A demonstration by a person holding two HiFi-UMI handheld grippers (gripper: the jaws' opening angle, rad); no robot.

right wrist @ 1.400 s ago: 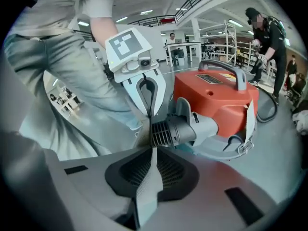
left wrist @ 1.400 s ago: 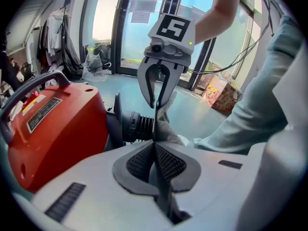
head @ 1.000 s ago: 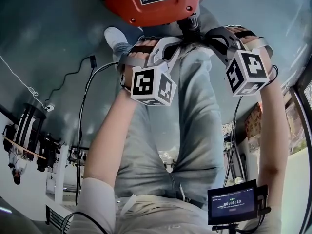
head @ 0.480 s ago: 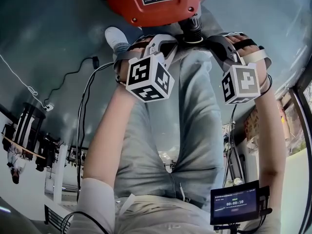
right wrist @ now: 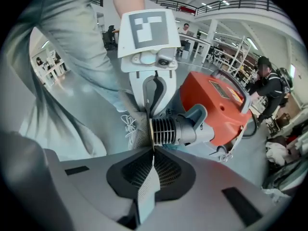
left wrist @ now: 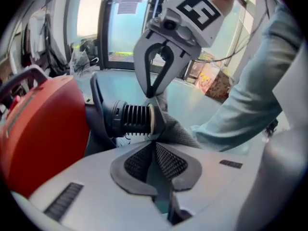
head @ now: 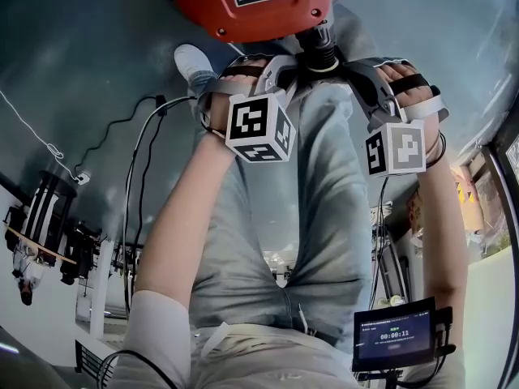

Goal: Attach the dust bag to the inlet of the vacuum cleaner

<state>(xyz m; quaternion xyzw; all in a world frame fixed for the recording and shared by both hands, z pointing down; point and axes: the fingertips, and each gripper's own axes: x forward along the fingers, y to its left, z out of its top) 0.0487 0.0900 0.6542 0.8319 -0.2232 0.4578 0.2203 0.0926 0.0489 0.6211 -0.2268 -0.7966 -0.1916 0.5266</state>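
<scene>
Right gripper view: right claw [right wrist: 153,150] clamps the dust bag [right wrist: 147,191] beside the inlet [right wrist: 166,131]; left claw [left wrist: 155,143], just easing open, pinches it opposite. Best pull its 2 sides on evenly.

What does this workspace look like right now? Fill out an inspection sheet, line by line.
Surface: glossy grey-green floor.
Job's things: red vacuum cleaner on the floor; grey dust bag gathered at the black ribbed inlet.
Clutter: nothing seen.
Tools: right tool shut on a strip of the dust bag; left tool has just been opening, tips at the bag's edge, grip unclear.
Cables: black cable and white cord on the floor.
Surroundings: open hall, glass doors, small lit screen beside the person.
</scene>
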